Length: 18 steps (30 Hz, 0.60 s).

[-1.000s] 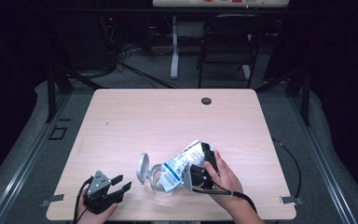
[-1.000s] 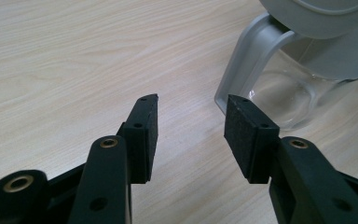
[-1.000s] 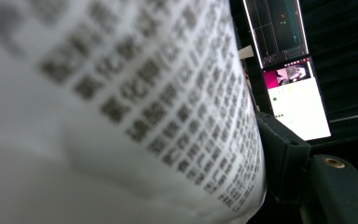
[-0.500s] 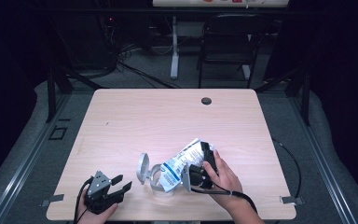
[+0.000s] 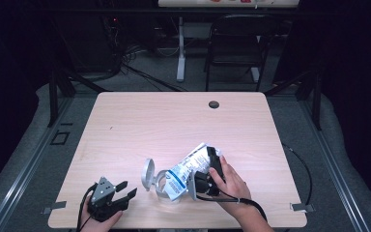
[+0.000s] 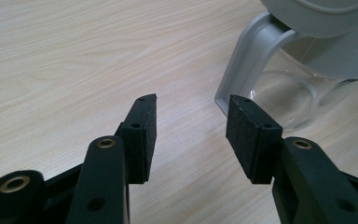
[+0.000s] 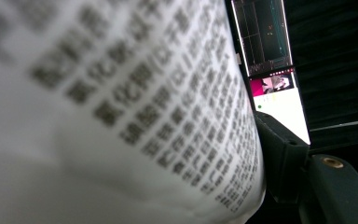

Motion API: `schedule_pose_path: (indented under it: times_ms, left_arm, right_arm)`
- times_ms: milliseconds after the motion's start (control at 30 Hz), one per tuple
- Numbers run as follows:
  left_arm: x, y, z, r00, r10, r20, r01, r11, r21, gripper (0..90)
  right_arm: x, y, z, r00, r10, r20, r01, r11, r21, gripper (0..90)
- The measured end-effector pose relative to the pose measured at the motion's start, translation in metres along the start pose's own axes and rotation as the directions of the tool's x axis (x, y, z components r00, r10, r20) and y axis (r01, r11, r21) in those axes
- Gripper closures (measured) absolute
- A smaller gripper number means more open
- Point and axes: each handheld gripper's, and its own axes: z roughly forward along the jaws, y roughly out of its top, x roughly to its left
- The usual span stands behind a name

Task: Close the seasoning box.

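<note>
A white bag [image 5: 189, 166] with blue print lies tilted, its lower end over the mouth of a clear pitcher [image 5: 162, 187]. My right gripper [image 5: 211, 162] is shut on the bag's upper part. In the right gripper view the printed bag [image 7: 121, 112] presses against one black finger [image 7: 283, 156] and hides the other. The pitcher has a grey handle [image 6: 248, 60] and a round grey lid [image 5: 148, 173] flipped open. My left gripper [image 5: 129, 188] rests open near the table's front left. Its pads [image 6: 146, 133] hold nothing and stand just short of the pitcher's handle.
The light wood table [image 5: 174, 125] has a round cable hole [image 5: 214, 104] at its far edge. A black chair [image 5: 234, 48] and cables stand on the floor beyond the table. A lit screen [image 7: 270, 46] appears past the bag in the right gripper view.
</note>
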Motion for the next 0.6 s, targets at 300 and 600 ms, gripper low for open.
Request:
schedule_pose_path:
  times_ms: [300,600]
  left_arm:
    - [0.0001,0.0000,-0.0001,1.0000,0.001,0.001,-0.001,1.0000,0.000,53.9]
    - [-0.0004,0.0000,0.0003,1.0000,0.004,0.000,-0.004,1.0000,-0.001,53.9]
  right_arm:
    - [0.0000,0.0003,0.0002,1.0000,0.004,-0.005,-0.004,1.000,0.000,39.8]
    - [-0.0002,0.0021,0.0015,0.9995,-0.027,0.014,0.027,0.999,-0.016,40.1]
